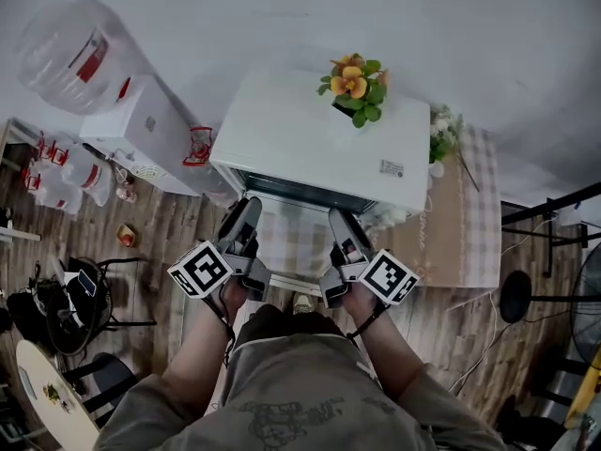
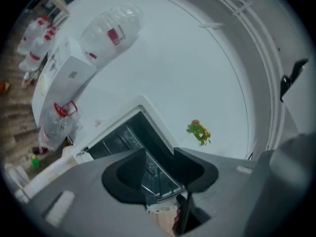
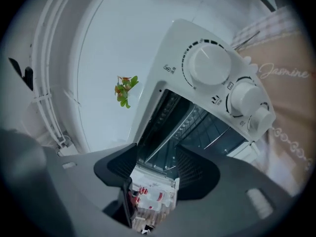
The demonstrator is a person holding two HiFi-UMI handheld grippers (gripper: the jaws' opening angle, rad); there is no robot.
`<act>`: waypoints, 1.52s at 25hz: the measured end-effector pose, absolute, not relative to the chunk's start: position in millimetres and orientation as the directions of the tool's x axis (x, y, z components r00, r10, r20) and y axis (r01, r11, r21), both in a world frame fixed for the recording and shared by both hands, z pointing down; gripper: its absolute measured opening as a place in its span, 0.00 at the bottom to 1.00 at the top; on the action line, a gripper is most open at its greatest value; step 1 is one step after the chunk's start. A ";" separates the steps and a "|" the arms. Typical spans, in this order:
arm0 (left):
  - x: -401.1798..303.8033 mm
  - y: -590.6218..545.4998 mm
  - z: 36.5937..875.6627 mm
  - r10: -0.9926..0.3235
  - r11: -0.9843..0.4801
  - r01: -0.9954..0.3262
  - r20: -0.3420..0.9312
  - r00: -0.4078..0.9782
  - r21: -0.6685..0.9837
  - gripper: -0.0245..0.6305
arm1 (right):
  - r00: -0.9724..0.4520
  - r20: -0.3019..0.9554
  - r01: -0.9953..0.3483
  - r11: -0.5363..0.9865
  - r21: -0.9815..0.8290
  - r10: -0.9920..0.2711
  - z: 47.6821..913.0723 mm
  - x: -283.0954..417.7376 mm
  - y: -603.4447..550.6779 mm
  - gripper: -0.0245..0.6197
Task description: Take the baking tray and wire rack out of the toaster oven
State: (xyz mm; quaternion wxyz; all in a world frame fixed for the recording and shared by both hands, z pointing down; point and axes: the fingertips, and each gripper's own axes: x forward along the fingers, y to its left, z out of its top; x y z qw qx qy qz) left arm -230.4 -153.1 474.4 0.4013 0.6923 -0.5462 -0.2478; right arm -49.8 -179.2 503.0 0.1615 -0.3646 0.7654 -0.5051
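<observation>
The white toaster oven (image 1: 310, 139) stands on a table with its door (image 1: 293, 247) folded down toward me. Both grippers hover just over that door, in front of the dark opening (image 1: 299, 192). My left gripper (image 1: 246, 210) is open and empty; in the left gripper view its jaws (image 2: 160, 168) frame the oven cavity (image 2: 123, 137). My right gripper (image 1: 340, 222) is open too, with the wire rack's bars (image 3: 185, 125) visible past its jaws (image 3: 155, 162). I cannot make out the baking tray apart from the rack. Three knobs (image 3: 210, 65) sit on the oven's right front.
A potted orange flower (image 1: 355, 85) stands on the oven top. A water dispenser (image 1: 141, 130) with a big bottle (image 1: 70, 50) is to the left, with small bottles (image 1: 56, 172) on the floor. The checked tablecloth (image 1: 474, 214) extends right. A chair (image 1: 84, 299) stands lower left.
</observation>
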 end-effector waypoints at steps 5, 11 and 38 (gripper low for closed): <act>-225.9 -169.4 485.8 -0.955 -0.077 -0.396 0.047 0.293 0.915 0.31 | -0.635 0.085 -0.327 0.167 -0.930 -0.768 511.4 -46.5 -193.6 0.46; -222.4 -190.3 497.1 -0.948 -0.087 -0.320 0.021 0.319 0.943 0.31 | -0.572 0.067 -0.283 0.120 -0.952 -0.817 521.7 -48.8 -207.9 0.46; -224.3 -281.2 539.3 -0.908 -0.169 -0.132 -0.102 0.407 0.977 0.33 | -0.247 0.011 -0.184 0.035 -0.982 -0.969 547.6 -31.8 -277.0 0.41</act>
